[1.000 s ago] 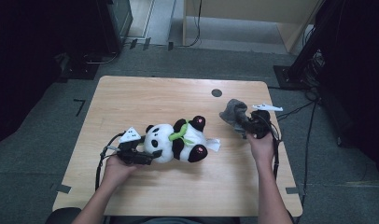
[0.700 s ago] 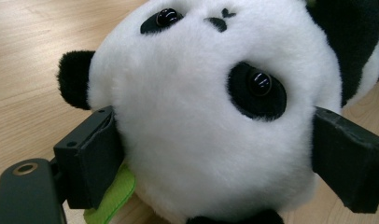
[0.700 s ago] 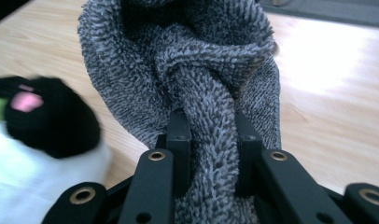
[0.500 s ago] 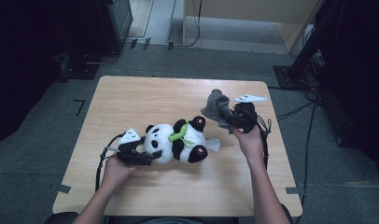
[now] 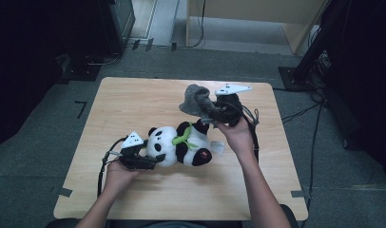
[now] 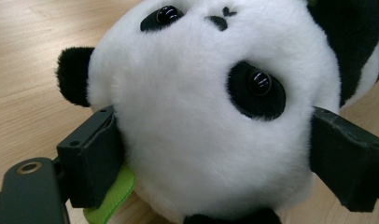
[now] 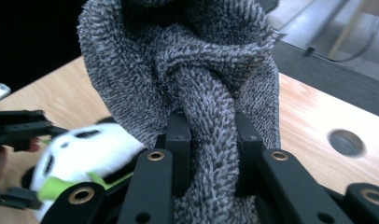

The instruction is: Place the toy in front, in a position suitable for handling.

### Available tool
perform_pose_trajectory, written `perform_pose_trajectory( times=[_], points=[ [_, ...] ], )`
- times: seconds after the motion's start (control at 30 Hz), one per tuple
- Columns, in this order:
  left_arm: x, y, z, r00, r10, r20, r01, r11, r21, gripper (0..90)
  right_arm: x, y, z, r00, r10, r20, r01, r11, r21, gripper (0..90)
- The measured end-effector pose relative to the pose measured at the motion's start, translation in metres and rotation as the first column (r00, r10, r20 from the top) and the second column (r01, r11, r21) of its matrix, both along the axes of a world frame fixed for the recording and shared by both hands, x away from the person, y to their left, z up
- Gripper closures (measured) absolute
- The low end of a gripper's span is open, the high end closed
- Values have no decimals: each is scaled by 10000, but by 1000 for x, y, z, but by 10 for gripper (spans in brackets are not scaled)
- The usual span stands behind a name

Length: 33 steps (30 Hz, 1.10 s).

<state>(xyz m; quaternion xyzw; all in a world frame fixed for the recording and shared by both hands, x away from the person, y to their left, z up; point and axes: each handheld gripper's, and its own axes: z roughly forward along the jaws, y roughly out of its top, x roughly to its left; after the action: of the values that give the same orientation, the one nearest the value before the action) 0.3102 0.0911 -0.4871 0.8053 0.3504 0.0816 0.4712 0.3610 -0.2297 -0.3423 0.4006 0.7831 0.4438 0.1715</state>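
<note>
Your left claw (image 5: 150,162) is clamped on the panda (image 5: 179,145), one jaw on each side of its white head, as the left gripper view shows plainly. The panda lies on its side near the middle of the bench (image 5: 134,102), head to the left, feet to the right. Your right claw (image 7: 208,140) is pinched tight on a bunched fold of the grey cloth (image 5: 195,100), which it holds up off the bench just beyond the panda's far side.

The likely job is to bring the cloth over the panda, and a few things could spoil it. The right jaws hold only a narrow twist of the cloth; it is thick and springy, so a quick swing could let the fold work out and drop the cloth short. The cloth hangs in a lump, not spread, so it may land as a heap on the panda's belly instead of covering it. The head is soft and round, and if you pull with the left claw, the plush can squeeze out from between the jaws. Watch the right cable (image 5: 254,130) near the panda's feet too.
</note>
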Motion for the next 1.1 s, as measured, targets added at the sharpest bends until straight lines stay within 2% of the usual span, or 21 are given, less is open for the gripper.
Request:
perform_pose_trajectory(
  times=[0.27,0.5,0.6,0.77,1.1],
  points=[
    [0,-1,0,10000,17,15,-17,10000,4,128,9,49,-16,9930,1084,-475,-1107,9926,-501,748],
    [1,0,-1,10000,-19,73,19,10000,-23,132,12,85,-29,9738,2113,-836,-2143,9763,-293,748],
    [2,-1,-1,10000,-32,52,32,10000,-87,132,16,96,-40,9658,2290,-1217,-2360,9706,-466,748],
    [4,-2,-1,9999,-118,81,118,9999,-42,132,19,102,-55,9604,2270,-1618,-2397,9687,-642,749],
    [5,-2,-1,9999,-106,11,106,9999,-16,135,23,102,-63,9560,2327,-1785,-2457,9678,-542,744]
  ],
)
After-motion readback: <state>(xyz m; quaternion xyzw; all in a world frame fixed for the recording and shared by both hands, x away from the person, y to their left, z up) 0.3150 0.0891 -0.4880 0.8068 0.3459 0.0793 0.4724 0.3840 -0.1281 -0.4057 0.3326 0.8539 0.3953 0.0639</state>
